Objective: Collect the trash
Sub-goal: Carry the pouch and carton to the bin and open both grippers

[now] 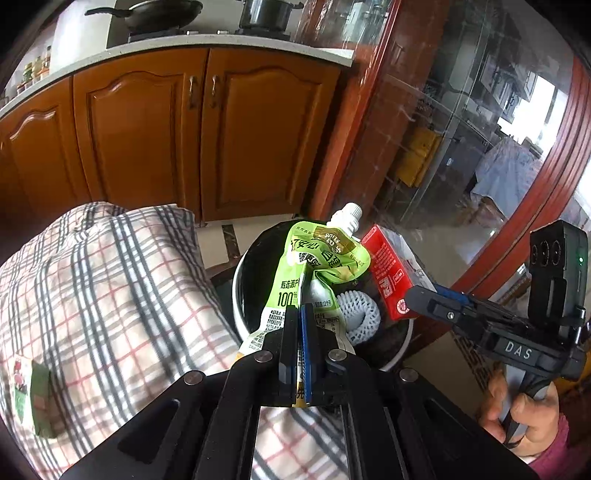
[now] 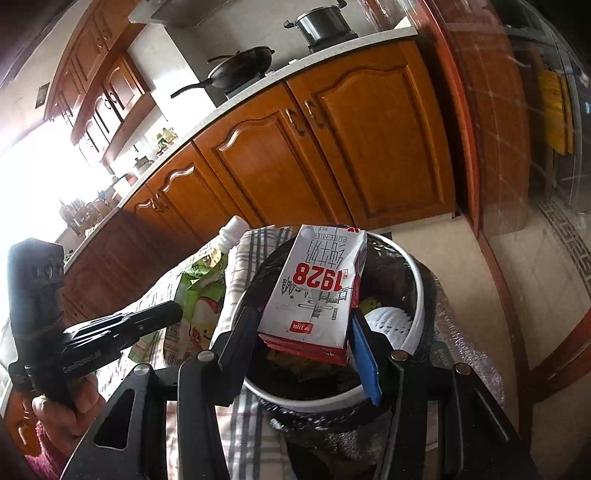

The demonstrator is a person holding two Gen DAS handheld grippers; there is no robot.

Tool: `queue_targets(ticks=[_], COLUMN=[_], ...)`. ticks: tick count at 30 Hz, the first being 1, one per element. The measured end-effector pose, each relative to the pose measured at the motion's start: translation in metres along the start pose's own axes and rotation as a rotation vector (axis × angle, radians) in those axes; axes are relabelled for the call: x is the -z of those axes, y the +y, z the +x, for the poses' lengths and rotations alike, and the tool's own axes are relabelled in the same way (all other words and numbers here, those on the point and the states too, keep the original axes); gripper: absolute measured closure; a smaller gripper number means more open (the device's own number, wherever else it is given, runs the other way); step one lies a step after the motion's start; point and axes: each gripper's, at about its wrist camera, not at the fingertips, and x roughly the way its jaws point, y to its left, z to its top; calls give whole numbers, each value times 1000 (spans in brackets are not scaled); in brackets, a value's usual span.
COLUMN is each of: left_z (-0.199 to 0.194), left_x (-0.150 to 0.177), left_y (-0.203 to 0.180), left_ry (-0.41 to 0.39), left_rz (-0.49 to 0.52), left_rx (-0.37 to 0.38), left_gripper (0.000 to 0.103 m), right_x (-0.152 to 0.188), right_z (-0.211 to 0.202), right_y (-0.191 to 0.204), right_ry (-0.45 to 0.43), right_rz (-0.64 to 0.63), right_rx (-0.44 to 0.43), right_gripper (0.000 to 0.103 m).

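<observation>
My left gripper is shut on a crumpled green drink pouch with a white spout, held upright over the near side of a white-rimmed bin lined with a black bag. My right gripper is shut on a red and white milk carton, which hangs above the bin's opening. In the left wrist view the carton sits just right of the pouch, with the right gripper behind it. A white foam net lies inside the bin. The pouch and left gripper show at left.
A table under a checked cloth stands left of the bin, with a small green packet lying on it. Wooden cabinets and a counter with a wok and a pot are behind. A red-framed glass door closes the right side.
</observation>
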Motion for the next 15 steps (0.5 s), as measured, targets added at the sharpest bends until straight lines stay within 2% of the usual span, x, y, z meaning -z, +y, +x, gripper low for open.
queue_targets(ticks=[15], left_z=[40], left_x=[-16], left_y=[-6], left_ry=[64], left_rz=[-30], left_rx=[-2], left_gripper=[103], right_x=[-4], right_z=[16], right_y=[-17], right_ry=[46], right_rz=[11], right_rx=[18], right_gripper=[52])
